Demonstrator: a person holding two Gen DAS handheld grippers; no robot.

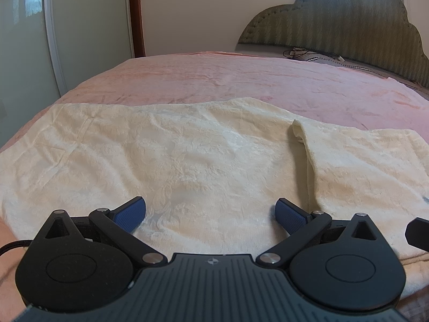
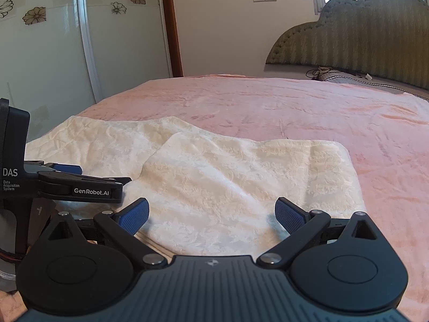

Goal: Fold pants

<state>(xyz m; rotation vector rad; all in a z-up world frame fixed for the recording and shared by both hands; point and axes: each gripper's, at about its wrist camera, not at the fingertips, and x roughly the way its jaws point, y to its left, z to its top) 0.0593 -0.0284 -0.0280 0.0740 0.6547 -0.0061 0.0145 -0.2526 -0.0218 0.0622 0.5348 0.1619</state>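
Cream textured pants [image 1: 187,155] lie flat on the pink bed; a folded-over part lies on top at the right [image 1: 362,161]. My left gripper [image 1: 210,214] is open and empty, just above the near edge of the pants. In the right wrist view the folded part [image 2: 241,177] lies in front of my right gripper [image 2: 211,214], which is open and empty over the cloth's near edge. The left gripper also shows in the right wrist view [image 2: 67,179], close by at the left.
The pink blanket [image 1: 241,80] stretches beyond the pants. A green padded headboard [image 2: 362,29] stands at the far right with cables [image 2: 321,72] near it. A glass sliding door [image 2: 53,53] stands at the left.
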